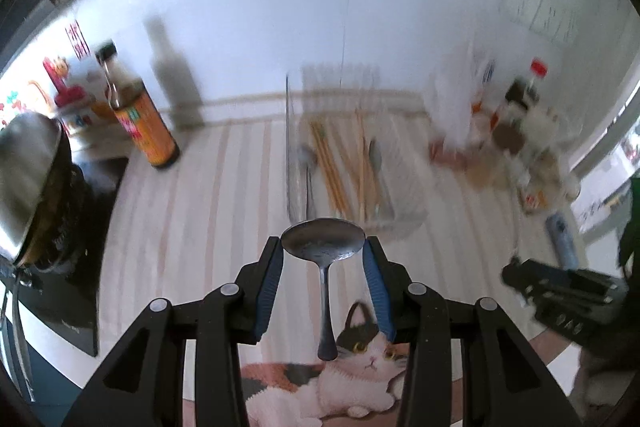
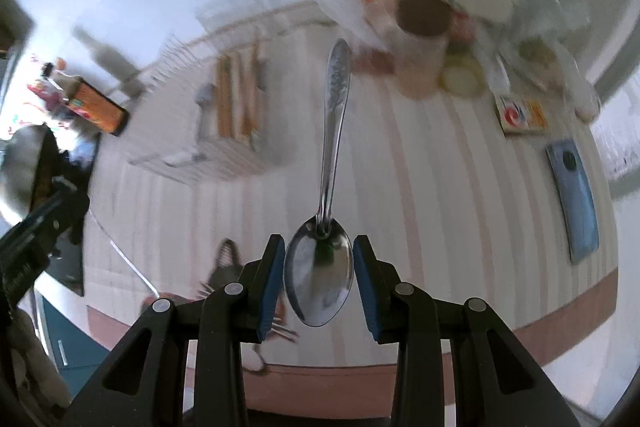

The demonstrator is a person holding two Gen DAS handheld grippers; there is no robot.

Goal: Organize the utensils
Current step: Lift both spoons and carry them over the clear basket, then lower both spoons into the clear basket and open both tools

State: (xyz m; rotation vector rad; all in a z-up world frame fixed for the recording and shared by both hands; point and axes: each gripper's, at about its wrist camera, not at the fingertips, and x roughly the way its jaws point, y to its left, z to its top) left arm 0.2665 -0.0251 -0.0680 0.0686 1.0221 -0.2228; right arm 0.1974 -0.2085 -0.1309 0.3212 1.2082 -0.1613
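My left gripper (image 1: 323, 247) is shut on the bowl of a metal spoon (image 1: 325, 291), whose handle hangs down toward the camera above the striped tablecloth. My right gripper (image 2: 319, 259) is shut on the bowl of a second metal spoon (image 2: 334, 131), whose patterned handle points away toward the far clutter. A clear utensil tray (image 1: 404, 215) lies beyond the left gripper and holds wooden chopsticks (image 1: 332, 163) and other spoons. The same tray (image 2: 240, 163) shows up left of the right-hand spoon. The right gripper's body (image 1: 568, 291) appears at the right edge of the left view.
A dark sauce bottle (image 1: 140, 115) stands at the back left near a steel pot (image 1: 24, 179) on a black stove. Jars, bags and bottles (image 1: 516, 131) crowd the back right. A blue phone (image 2: 572, 203) lies on the right. A cat picture (image 1: 360, 359) decorates the near cloth.
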